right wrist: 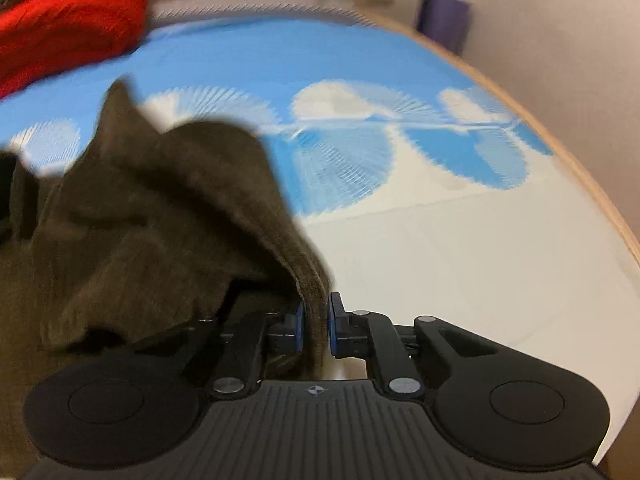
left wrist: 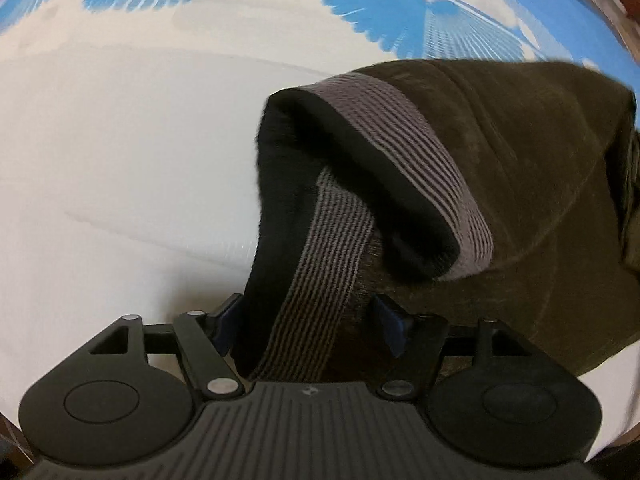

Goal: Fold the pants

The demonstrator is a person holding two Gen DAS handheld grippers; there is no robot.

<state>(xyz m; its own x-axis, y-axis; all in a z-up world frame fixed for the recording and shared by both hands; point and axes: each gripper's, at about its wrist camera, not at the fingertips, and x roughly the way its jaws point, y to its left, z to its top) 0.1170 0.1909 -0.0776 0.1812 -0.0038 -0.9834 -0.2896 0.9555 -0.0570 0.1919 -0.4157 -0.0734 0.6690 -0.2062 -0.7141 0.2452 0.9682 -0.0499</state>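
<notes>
**Pants on the mat: left gripper wide, right gripper pinching a fold**

Left wrist view: pants (left wrist: 500,184), dark olive-brown, lie on the mat (left wrist: 120,168), a white sheet with a blue fan print along its far part. The waistband (left wrist: 420,148), grey ribbed with a black lining, gapes open toward the camera. One run of it drops down between the fingers of the left gripper (left wrist: 308,326). Jaws stand wide; the blue pads sit clear of the cloth on either side, nothing pressed.

Right wrist view: right gripper (right wrist: 316,326) is nearly closed, blue pads pressing a thin upright fold of the pants (right wrist: 168,208) between them. The rest of the cloth heaps up left of the jaws, draped over the left finger linkage. Bare mat (right wrist: 460,272) to the right. Red cloth (right wrist: 68,28) lies at the mat's far left corner. View is blurred.
</notes>
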